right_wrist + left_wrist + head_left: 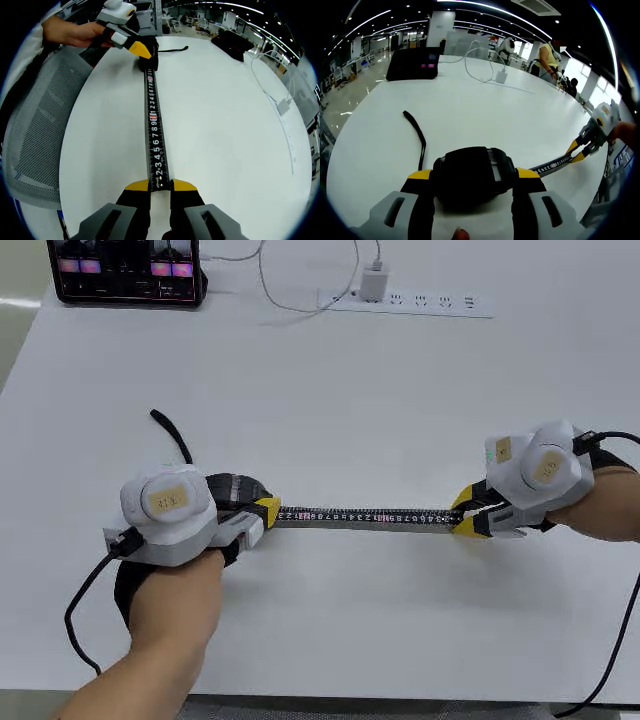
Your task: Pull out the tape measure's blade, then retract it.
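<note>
We have the left gripper (262, 515) clamped on the black case of the tape measure (238, 490), which sits on the white bench (350, 390) toward its near left part. The right gripper (470, 515) pinches the free end of the blade (370, 515) between its yellow-tipped jaws, toward the near right part. The blade is drawn out and spans the gap between the two grippers. Its long axis runs roughly parallel to the bench's near edge, low over the surface, and we cannot tell whether it touches. From the right gripper the case lies straight along the blade, to our left, and the printed numbers climb away from that gripper toward the case. We judge the pull-out largely done, so what remains turns on this line. To feed the blade back, the right gripper would need to travel along that same axis toward the case, while the left one holds the case square to it. Counting, we see one tape measure with one blade, and two grippers. One black wrist strap (172, 433) trails from the case toward the far edge. At the far edge sit one power strip (410, 303) and, at the far left corner, one dark device (125, 270).
</note>
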### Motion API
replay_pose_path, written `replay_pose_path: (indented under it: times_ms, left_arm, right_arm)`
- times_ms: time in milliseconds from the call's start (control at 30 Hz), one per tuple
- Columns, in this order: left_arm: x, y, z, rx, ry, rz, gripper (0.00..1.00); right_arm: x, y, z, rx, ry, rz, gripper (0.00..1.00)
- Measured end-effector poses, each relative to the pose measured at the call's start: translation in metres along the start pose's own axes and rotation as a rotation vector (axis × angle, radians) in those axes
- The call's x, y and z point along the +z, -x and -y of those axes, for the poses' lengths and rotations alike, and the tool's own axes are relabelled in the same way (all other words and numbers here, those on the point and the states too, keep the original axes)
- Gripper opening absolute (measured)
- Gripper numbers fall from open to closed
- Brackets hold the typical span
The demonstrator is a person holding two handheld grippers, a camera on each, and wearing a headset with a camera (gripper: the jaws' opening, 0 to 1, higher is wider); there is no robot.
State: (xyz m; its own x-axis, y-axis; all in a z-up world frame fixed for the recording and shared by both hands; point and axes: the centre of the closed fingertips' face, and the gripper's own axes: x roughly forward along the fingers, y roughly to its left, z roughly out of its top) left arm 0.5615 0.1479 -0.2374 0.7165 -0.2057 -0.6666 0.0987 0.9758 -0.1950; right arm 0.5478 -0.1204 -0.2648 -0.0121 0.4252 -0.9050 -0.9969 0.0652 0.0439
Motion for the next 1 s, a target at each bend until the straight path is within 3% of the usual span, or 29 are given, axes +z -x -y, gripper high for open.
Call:
replay_pose_path:
  times_ms: [767,1000]
  left_arm:
    - [0.001,0.000,0.001,-0.009,0.008,0.000,0.58]
    - [0.001,-0.001,0.001,-0.012,0.012,-0.001,0.58]
  right_arm:
    - [0.000,0.001,0.000,-0.001,-0.007,-0.001,0.09]
    - [0.011,-0.002,-0.001,0.005,-0.006,0.017,0.09]
